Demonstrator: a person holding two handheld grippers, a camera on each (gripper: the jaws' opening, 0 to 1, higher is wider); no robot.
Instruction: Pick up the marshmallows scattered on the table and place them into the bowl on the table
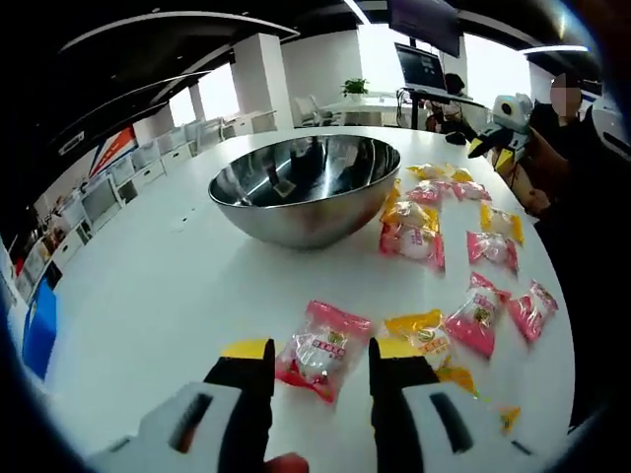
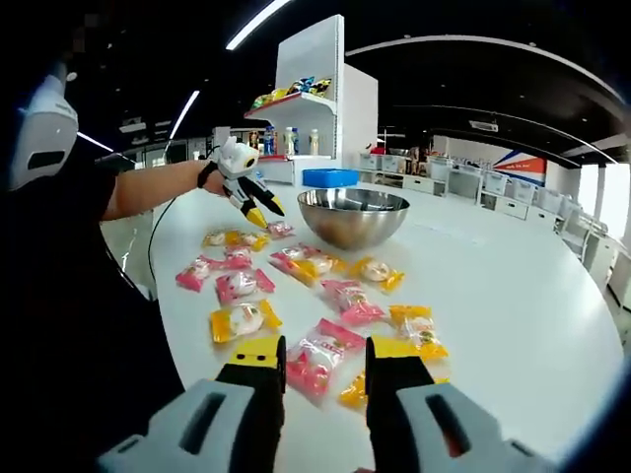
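Note:
A steel bowl (image 1: pixel 306 187) (image 2: pixel 353 215) stands on the white table (image 1: pixel 148 296) (image 2: pixel 513 286). Beside it, several pink and yellow marshmallow packets (image 1: pixel 412 241) (image 2: pixel 242 320) lie scattered. My left gripper (image 1: pixel 320 353) is open, low over the table, its jaws on either side of a pink packet (image 1: pixel 323 340). My right gripper (image 2: pixel 324 350) is open too, its jaws flanking another pink packet (image 2: pixel 315 365). Each gripper shows in the other's view, held above the far packets: the right gripper (image 1: pixel 498 128) and the left gripper (image 2: pixel 245 187).
A person (image 1: pixel 567 148) (image 2: pixel 59 256) stands at the table's edge beside the packets. A white shelf unit (image 2: pixel 320 89) and a blue bin (image 2: pixel 330 177) rise behind the bowl. Desks and a monitor (image 1: pixel 419 64) fill the background.

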